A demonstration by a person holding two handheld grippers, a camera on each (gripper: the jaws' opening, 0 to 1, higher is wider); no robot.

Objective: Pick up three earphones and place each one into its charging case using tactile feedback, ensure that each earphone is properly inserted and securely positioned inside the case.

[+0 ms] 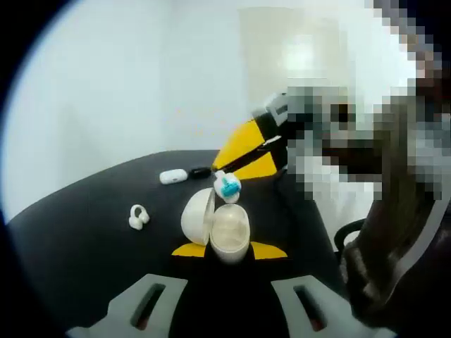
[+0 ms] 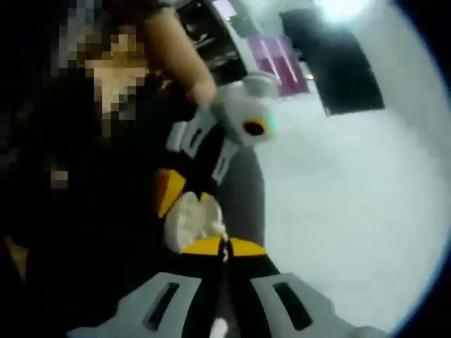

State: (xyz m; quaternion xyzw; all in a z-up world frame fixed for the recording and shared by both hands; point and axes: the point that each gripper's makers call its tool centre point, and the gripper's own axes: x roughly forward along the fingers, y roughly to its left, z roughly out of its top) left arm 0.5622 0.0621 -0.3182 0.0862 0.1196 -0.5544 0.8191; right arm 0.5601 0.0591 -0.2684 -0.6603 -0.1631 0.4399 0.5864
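Observation:
An open white charging case stands on the black table, its lid tipped to the left. My left gripper is shut on the case, one yellow tip on each side. My right gripper reaches in from the right, shut on a white and blue earphone just above the case's mouth. In the right gripper view, the right gripper has its yellow tips together right beside the case. The left gripper's yellow tip shows behind the case.
A loose white clip earphone lies on the table to the left of the case. Farther back sit a closed white case and a small black item. A person's sleeve fills the right side.

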